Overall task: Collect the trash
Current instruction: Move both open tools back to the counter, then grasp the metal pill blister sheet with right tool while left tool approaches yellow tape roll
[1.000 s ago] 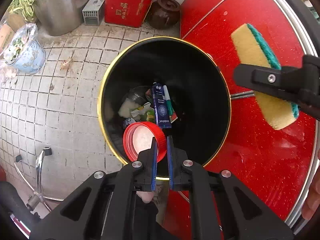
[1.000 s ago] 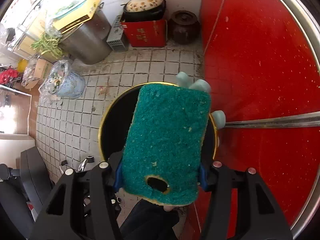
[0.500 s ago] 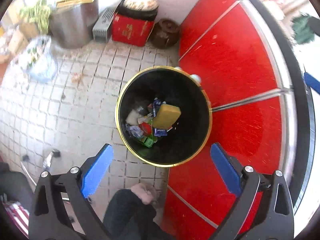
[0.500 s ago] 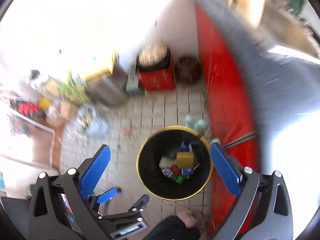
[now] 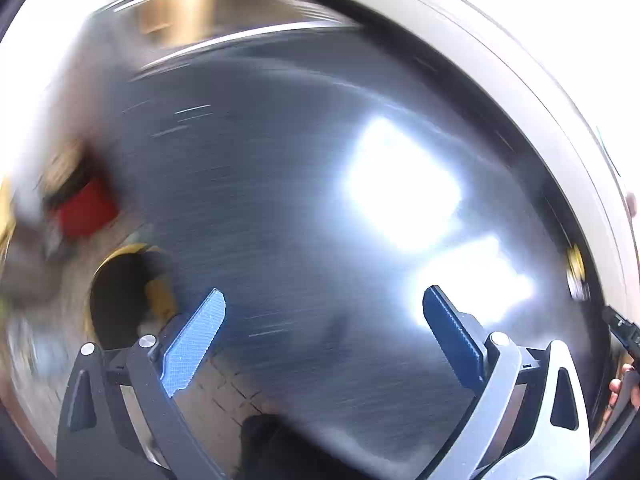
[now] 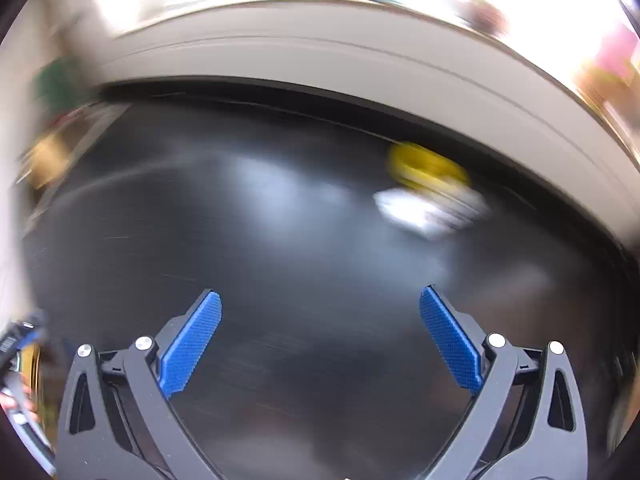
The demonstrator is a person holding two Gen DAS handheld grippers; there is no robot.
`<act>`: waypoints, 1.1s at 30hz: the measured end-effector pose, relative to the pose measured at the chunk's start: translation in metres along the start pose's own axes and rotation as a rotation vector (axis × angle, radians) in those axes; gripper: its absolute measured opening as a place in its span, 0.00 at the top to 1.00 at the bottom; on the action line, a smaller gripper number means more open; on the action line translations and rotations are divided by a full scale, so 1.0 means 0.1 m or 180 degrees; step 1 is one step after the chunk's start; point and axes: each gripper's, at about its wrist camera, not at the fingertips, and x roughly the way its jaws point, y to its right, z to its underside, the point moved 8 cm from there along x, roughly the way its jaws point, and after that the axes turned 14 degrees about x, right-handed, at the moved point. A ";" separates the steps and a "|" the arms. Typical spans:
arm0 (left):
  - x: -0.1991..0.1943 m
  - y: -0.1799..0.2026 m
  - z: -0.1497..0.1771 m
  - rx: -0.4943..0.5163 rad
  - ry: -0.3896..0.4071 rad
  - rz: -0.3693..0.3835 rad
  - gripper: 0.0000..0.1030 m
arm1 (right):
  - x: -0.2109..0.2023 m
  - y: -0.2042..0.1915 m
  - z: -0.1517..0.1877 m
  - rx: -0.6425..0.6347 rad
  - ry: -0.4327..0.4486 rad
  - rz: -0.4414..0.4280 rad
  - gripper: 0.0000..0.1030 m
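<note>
Desk: dark glossy desk (image 6: 304, 248) blurring under both cameras.
Trash: yellow-and-white crumpled wrapper (image 6: 430, 192) lying far right; probably light, crushable, pinching mid-body.
Left gripper (image 5: 324, 320): gaping wide, holding nothing.
Right gripper (image 6: 320, 322): gaping wide, holding nothing.

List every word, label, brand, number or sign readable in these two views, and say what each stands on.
None can be read; both views are smeared by motion.
The yellow and white object on the dark tabletop: any print on it is too blurred to read.
The bin and red box: too blurred to tell.
</note>
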 end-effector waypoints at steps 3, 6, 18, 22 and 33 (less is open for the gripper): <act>0.15 0.61 -0.18 0.0442 -0.0090 0.0160 0.07 | -0.08 0.95 0.06 0.0494 0.0029 0.0341 0.07; 0.29 1.21 -0.27 0.0835 -0.0190 0.0321 0.07 | -0.14 1.46 0.25 0.0869 -0.0001 0.0496 0.07; 0.37 2.47 -0.34 0.1884 -0.0262 0.0573 0.07 | -0.14 1.82 0.53 0.1216 -0.0042 0.0436 0.07; 0.41 2.58 -0.33 0.1974 -0.0307 0.0588 0.07 | -0.09 1.74 0.41 0.1244 -0.0073 0.0431 0.07; 0.72 2.54 -0.37 0.1961 -0.0499 0.0479 0.07 | 0.35 1.28 -0.24 0.1359 -0.0151 0.0131 0.07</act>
